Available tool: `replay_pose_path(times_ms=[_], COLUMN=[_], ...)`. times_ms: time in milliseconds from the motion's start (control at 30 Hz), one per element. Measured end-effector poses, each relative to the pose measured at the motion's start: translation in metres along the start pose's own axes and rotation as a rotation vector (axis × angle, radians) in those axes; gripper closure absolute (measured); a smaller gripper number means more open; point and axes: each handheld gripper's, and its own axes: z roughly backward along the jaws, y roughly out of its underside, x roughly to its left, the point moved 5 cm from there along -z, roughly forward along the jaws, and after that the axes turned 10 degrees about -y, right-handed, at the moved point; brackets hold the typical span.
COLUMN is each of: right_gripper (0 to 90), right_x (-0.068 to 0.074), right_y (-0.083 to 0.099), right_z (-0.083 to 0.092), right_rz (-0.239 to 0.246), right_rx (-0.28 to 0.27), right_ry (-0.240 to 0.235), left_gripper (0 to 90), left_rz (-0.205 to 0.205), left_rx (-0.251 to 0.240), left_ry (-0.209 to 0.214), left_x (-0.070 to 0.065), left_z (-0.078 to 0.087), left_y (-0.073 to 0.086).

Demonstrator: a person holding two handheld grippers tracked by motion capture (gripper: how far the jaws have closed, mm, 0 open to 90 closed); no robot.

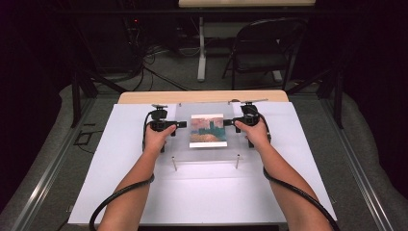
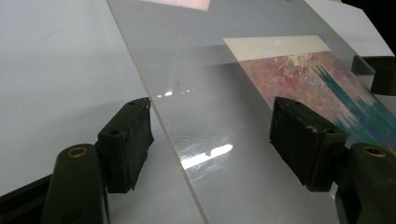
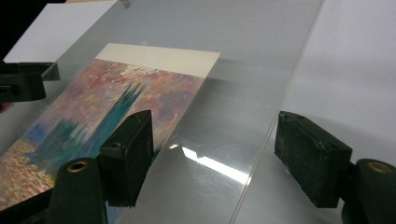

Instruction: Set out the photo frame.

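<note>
A clear acrylic sheet [image 1: 183, 144] lies over a painted picture [image 1: 208, 130] in pink, teal and orange with a cream border. It rests on a white board [image 1: 125, 163]. My left gripper [image 1: 182, 124] is at the sheet's left edge and my right gripper [image 1: 227, 123] is near its right edge. In the left gripper view the jaws stand wide apart around the sheet's edge [image 2: 182, 158], with the picture [image 2: 308, 79] beyond. In the right gripper view the sheet's edge [image 3: 275, 116] runs between the spread jaws, beside the picture [image 3: 107, 116]. Neither grips the sheet.
Two short metal posts [image 1: 174, 166] [image 1: 237, 161] stand at the sheet's near corners. The white board covers a wooden table [image 1: 144, 97]. A folding chair [image 1: 262, 50] and cables [image 1: 144, 57] lie on the floor beyond. Each gripper view shows the opposite gripper [image 2: 378, 74] [image 3: 23, 81] across the picture.
</note>
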Motion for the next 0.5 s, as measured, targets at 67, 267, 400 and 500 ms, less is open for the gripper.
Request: replay_pose_path(times_ms=[67, 267, 400, 500], right_gripper=[28.7, 28.5, 28.4, 28.5], right_x=[0.0003, 0.0006, 0.0008, 0.0007], right_y=[0.0012, 0.0016, 0.002, 0.0023], right_z=[-0.001, -0.0013, -0.0013, -0.0008], right_rz=[-0.021, -0.02, -0.018, -0.013], right_rx=[-0.002, -0.006, -0.01, -0.009], right_ry=[-0.026, -0.028, -0.026, -0.024], left_gripper=[29.7, 29.8, 29.4, 29.6], left_rz=[0.01, 0.025, 0.033, 0.034], left_rx=[0.005, 0.011, 0.009, 0.009], left_ry=[0.006, 0.025, 0.025, 0.022], left_x=[0.0007, -0.0002, -0.0008, -0.0013], left_z=[-0.0001, -0.0014, -0.002, -0.0019], left_y=[0.0005, 0.0013, 0.0016, 0.0009])
